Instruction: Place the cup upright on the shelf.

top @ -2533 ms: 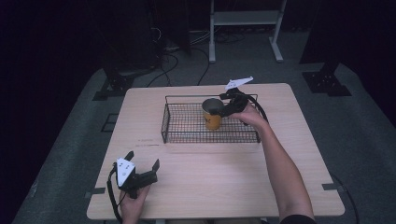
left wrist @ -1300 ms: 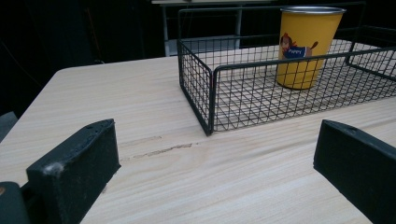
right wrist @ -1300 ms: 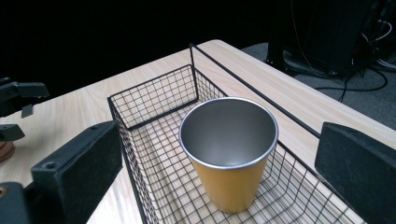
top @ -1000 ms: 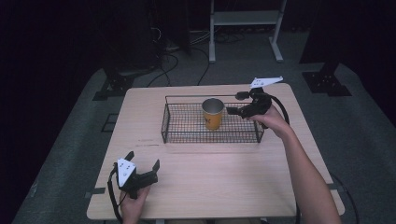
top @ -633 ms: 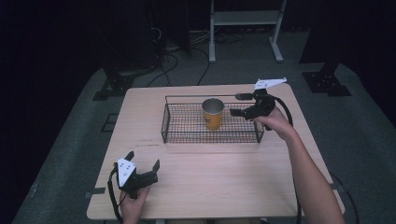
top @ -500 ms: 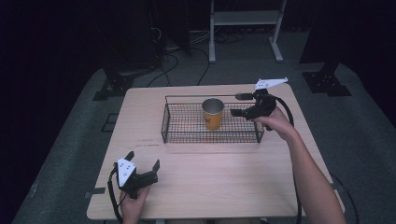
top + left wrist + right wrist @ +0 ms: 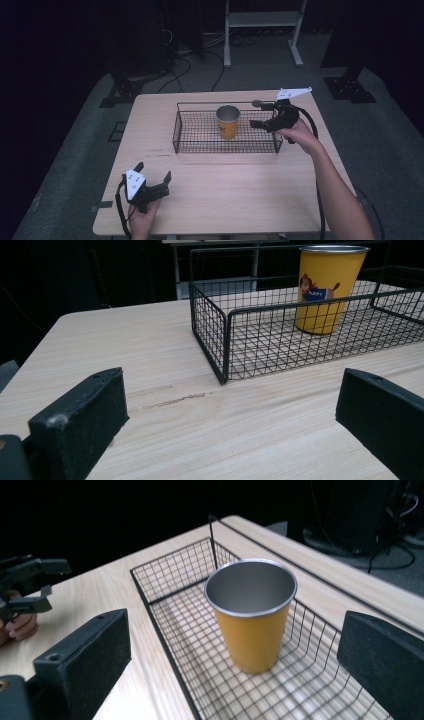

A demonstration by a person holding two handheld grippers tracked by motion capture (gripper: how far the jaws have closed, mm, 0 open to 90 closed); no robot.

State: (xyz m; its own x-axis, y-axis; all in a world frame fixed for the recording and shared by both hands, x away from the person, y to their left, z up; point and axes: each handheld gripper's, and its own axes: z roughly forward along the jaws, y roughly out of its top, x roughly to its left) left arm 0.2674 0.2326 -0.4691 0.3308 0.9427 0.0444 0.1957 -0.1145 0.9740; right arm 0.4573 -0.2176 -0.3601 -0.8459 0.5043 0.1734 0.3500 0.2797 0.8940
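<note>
Yellow cup [image 7: 228, 121] stood upright inside the basket [image 7: 190, 141], placement judged done; right gripper [image 7: 256, 124] spread, empty, just beside the basket.

basket [image 7: 310, 315] right end cropped, cup [image 7: 327, 287] lettering perhaps "PUPPY"

Wooden table [image 7: 240, 195] on grey floor [image 7: 395, 135] (dark room).

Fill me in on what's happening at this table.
A person holds a gripper in each hand. A yellow cup stands upright in a wire basket on the table. The right gripper hangs open over the basket's right end, pointed at the cup but clear of it. The left gripper rests open near the table's front left corner, holding nothing.
</note>
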